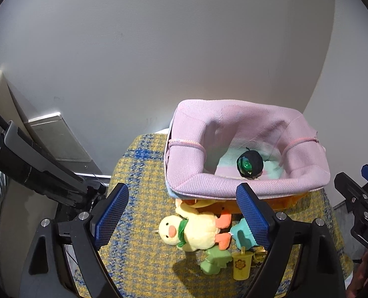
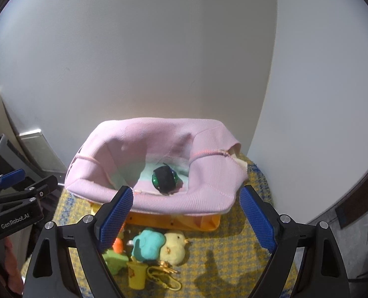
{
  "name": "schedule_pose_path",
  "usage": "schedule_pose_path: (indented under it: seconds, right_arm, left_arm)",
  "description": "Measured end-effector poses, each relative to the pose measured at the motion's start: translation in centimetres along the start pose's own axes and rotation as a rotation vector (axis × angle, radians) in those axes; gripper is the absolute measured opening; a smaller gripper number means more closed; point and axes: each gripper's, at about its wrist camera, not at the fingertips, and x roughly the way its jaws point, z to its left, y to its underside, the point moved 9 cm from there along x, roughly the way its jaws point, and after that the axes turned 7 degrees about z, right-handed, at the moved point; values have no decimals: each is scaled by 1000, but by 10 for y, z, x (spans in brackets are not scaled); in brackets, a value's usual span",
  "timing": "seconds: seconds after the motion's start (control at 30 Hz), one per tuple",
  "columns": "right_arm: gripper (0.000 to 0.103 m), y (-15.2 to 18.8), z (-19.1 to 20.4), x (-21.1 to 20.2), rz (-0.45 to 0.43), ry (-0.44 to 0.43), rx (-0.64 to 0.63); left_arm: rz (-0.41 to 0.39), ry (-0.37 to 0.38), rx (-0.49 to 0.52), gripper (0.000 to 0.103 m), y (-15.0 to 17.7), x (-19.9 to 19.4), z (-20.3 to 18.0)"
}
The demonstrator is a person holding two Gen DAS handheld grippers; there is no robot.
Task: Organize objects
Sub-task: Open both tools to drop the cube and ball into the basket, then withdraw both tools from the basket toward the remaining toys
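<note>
Toys lie in a heap on the counter [image 1: 139, 173], which has a yellow and blue cloth on it; just behind them stands a soft pink basket [image 1: 233, 186]; one black and green ball [image 1: 249, 165] sits inside it, so I think the job is partly done, and the step now is picking the next toy. The left hand-held gripper [image 1: 182, 213] hangs over the heap with its blue pads wide apart and nothing between them; the right hand-held gripper [image 2: 187, 217] is also spread open and holds nothing. The duck [image 1: 191, 231] lies on its side, close to the front of the basket; beside it are a teal toy [image 2: 147, 245], a small chick [image 2: 175, 247], a green toy [image 1: 215, 260], a yellow cup [image 1: 242, 264] and a gold clip [image 2: 164, 273], all bunched up and touching. The duck looks like the easy pick for the left gripper, as it sits right between the pads; the gripper would need to go down, squeeze the soft body gently, lift it over the pink rim and let go. The small toys lie so close that one could get pinched by mistake.
</note>
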Motion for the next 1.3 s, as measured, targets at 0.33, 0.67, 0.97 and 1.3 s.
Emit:
schedule_pose_path:
  seconds: [0.33,0.67,0.97,1.3]
  right_arm:
    - [88,28,-1,7,34,-10,9]
    - [88,63,-3,13,51,-4,3]
    - [88,95,-3,24,88,-17,9]
    - [88,123,-6,38,128,-12,10]
  left_arm:
    - [-5,-6,-24,89,27,2,5]
    - [-16,6,8,89,55,11,-4]
    - [6,17,16,89,84,26,-8]
    - [23,26,27,89,115,44,-14]
